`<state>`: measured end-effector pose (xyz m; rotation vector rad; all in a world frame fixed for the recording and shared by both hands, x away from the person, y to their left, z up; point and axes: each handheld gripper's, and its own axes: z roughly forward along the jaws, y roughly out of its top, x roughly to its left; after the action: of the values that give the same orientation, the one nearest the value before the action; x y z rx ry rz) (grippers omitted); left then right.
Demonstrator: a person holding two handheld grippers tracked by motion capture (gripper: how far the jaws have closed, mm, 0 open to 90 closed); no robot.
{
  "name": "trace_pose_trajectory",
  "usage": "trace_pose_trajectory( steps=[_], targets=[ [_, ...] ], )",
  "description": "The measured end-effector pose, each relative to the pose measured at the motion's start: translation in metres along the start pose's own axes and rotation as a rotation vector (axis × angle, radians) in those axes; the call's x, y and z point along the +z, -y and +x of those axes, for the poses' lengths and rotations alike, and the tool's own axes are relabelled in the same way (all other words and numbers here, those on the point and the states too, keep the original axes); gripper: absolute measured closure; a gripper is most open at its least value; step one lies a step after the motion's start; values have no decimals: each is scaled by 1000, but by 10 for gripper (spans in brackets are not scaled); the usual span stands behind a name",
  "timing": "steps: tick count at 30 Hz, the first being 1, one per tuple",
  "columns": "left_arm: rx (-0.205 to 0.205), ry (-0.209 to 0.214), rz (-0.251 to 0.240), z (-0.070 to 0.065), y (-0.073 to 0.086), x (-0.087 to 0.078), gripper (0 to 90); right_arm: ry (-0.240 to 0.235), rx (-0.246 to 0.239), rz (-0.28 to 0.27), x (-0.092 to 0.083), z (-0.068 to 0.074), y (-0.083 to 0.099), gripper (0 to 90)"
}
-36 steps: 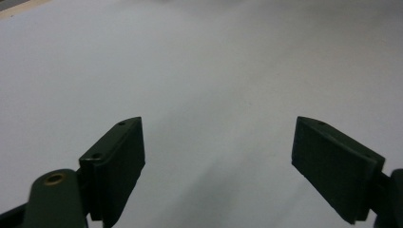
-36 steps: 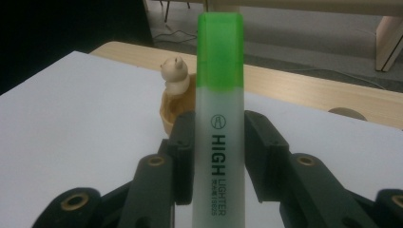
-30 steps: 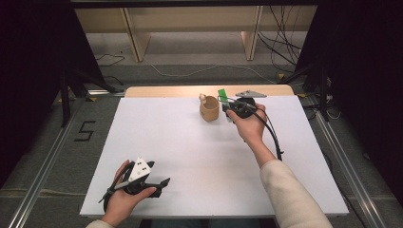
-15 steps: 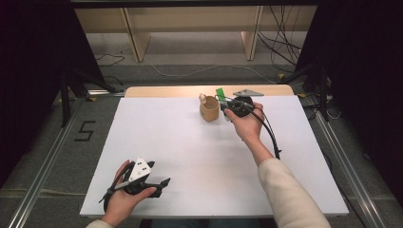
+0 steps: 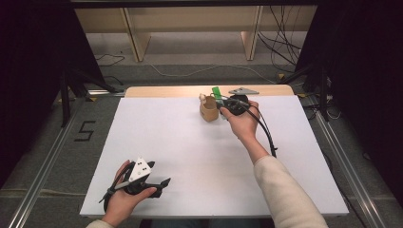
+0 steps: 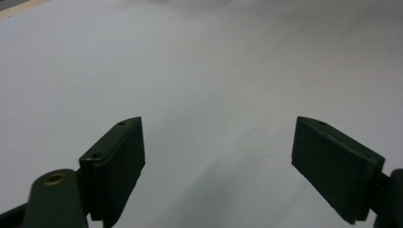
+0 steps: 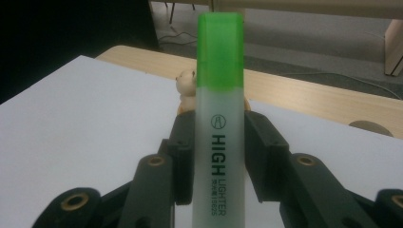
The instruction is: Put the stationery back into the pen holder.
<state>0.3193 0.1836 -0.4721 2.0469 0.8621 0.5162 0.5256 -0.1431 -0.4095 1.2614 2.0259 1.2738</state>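
While clamped on green highlighter (image 7: 219,118) beside wooden cup (image 5: 208,112), right gripper (image 5: 223,105): keep upright, centre over cup mouth before release. Left gripper (image 5: 159,185): jaws wide, empty, near front edge. White surface (image 5: 190,156), wooden rim at back; dark room, cables on floor.

My right gripper (image 7: 219,156) is clamped on a green highlighter (image 7: 219,118), both black pads pressed flat against its pale frosted barrel, which stands upright with the bright green cap on top and the lettering HIGHLIGHTER running up its front. Just behind it, part hidden by the barrel, a small tan cup (image 7: 186,97) with a little figure at its rim. White table sheet (image 7: 71,123) below me, bare wooden table edge (image 7: 304,92) beyond it, grey floor further back.
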Motion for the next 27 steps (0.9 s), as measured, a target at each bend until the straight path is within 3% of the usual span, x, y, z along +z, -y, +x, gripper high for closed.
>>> trace_pose_trajectory(
  steps=[27],
  targets=[
    [2,2,-1,0,0,0,183,0,2,-9,14,5,-10,667]
  ],
)
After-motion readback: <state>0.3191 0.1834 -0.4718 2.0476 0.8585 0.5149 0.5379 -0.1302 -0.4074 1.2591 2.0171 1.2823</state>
